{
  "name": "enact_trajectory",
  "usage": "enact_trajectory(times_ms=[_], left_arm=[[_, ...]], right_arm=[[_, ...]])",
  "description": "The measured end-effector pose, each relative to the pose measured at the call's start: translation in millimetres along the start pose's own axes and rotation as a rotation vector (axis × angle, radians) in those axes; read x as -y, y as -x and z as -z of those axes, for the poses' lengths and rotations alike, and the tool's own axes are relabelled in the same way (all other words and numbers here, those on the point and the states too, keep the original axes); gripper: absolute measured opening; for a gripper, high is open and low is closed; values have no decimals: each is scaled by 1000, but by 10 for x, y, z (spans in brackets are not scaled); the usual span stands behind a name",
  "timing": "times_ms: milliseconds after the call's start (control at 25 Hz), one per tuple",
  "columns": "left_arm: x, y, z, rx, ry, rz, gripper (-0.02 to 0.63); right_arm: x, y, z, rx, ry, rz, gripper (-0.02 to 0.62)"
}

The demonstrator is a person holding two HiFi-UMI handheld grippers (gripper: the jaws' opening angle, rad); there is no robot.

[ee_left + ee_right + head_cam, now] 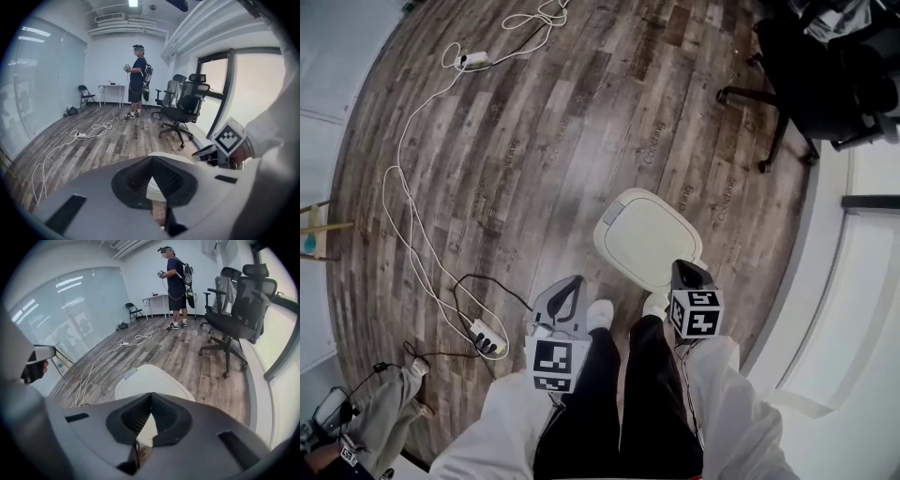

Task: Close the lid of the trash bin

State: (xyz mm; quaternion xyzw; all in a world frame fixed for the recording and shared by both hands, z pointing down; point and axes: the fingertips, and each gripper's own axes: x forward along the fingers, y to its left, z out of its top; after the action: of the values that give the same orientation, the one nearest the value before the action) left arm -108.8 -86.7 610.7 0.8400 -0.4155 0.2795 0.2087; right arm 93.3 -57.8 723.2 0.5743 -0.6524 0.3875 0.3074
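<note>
The white trash bin (pixel 645 236) stands on the wood floor just ahead of the person's shoes, and its lid lies flat and closed. A small grey tab (pixel 612 213) sits at the lid's far-left edge. My left gripper (pixel 571 283) is shut and empty, held to the left of the bin on its near side. My right gripper (pixel 684 266) is also shut and empty, and hangs over the bin's near right edge. In the right gripper view the lid (pixel 151 378) fills the space past the closed jaws (pixel 150 394). The left gripper view shows the bin (pixel 174 156) behind its closed tips (pixel 151 158).
Black office chairs (pixel 825 75) stand at the far right by a white wall ledge (pixel 825 281). A white cable (pixel 408 225) and a power strip (pixel 487 337) lie on the floor at the left. Another person (pixel 137 79) stands far back near a table (pixel 111 86).
</note>
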Motion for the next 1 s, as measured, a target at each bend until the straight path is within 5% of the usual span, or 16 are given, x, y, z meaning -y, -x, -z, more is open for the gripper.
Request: enact_trajectory(times_ms=[600, 1000], left_arm=[[775, 1042, -1032, 25, -113, 103, 5], [1271, 1979, -2057, 156, -154, 153, 5]], right_arm=[[66, 2474, -440, 251, -94, 65, 23], [-222, 4149, -997, 471, -118, 70, 23]])
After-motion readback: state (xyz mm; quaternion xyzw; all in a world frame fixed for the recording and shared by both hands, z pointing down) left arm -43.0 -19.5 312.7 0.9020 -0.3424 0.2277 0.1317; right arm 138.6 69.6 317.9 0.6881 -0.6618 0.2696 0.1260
